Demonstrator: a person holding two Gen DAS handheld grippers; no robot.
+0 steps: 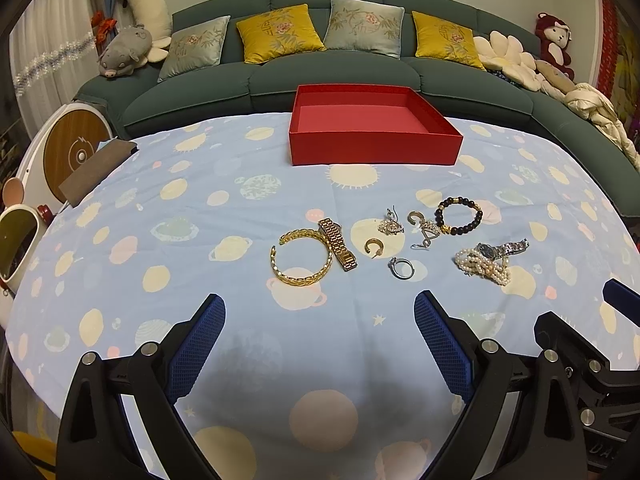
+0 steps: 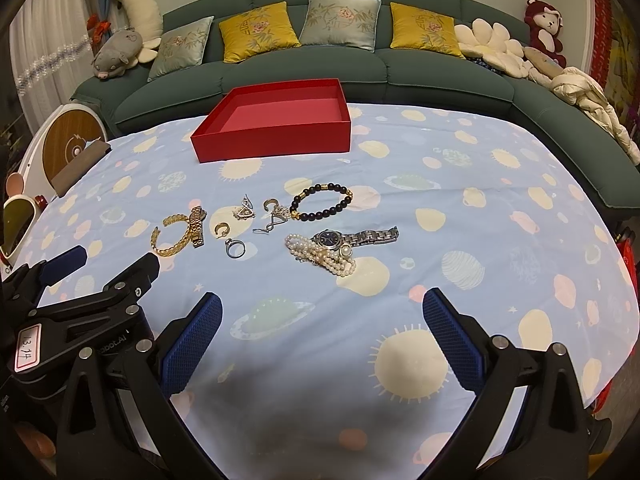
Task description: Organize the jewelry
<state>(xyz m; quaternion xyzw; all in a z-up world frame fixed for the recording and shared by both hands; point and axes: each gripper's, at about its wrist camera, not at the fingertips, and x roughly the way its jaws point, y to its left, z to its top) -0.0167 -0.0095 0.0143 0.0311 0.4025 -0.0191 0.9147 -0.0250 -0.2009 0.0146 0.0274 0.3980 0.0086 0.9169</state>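
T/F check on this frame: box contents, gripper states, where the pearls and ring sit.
1. The red box already holds jewelry. False: it is empty.
2. Both the left hand-held gripper and the right hand-held gripper are open. True.
3. The pearl strand touches the silver watch. True.
4. The silver ring lies inside the gold bangle. False: it lies apart, on the cloth.

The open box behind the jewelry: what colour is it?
Red, with a lighter pinkish-red floor; the box shows best in the left wrist view.

Planet-print tablecloth (image 1: 160, 208), red box (image 1: 374, 146), scattered jewelry (image 1: 394, 240)
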